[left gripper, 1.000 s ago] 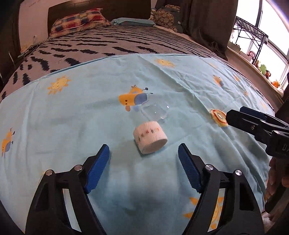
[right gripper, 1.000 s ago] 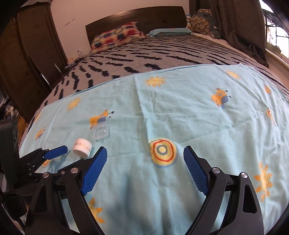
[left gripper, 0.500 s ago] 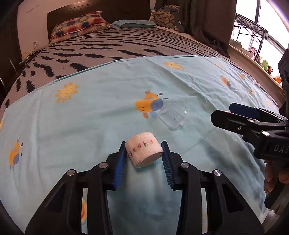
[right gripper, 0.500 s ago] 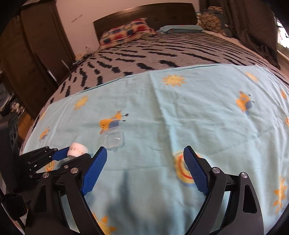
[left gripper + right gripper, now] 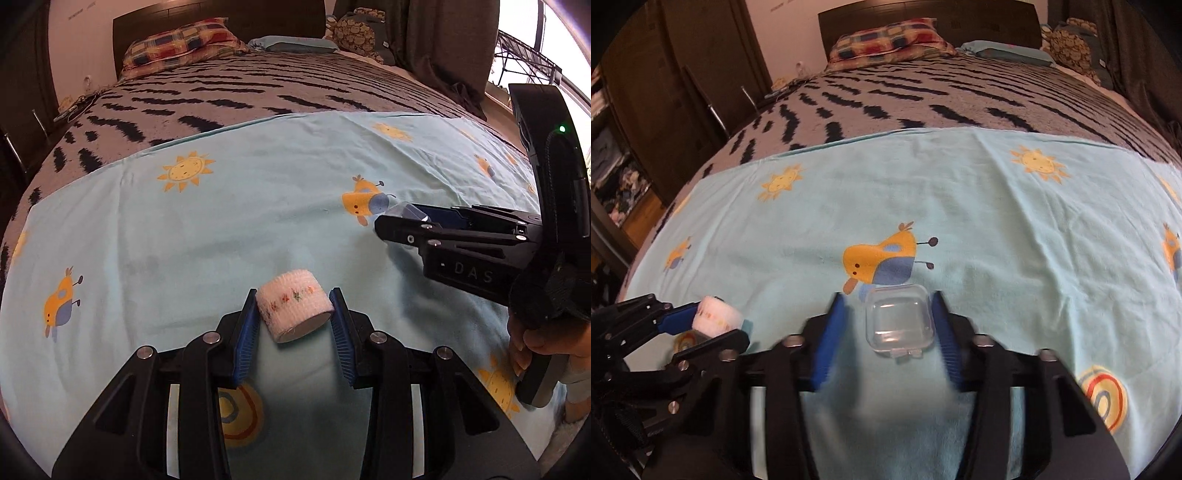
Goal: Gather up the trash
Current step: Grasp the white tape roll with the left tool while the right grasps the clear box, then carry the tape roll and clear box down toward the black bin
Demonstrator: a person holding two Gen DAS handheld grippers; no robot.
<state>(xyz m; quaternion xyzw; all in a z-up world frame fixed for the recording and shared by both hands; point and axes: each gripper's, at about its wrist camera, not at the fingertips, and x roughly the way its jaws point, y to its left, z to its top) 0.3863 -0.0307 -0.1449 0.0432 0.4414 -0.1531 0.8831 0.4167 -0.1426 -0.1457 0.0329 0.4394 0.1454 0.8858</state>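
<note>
bed sheet below right claw marked "das".

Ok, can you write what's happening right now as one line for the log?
left gripper: shut on bandage roll | right gripper: just closing around clear plastic box | both on blue sheet

Bedroom, domestic: bed under striped blanket; dark headboard and plaid pillow at far end; wardrobe left; curtains right.
</note>
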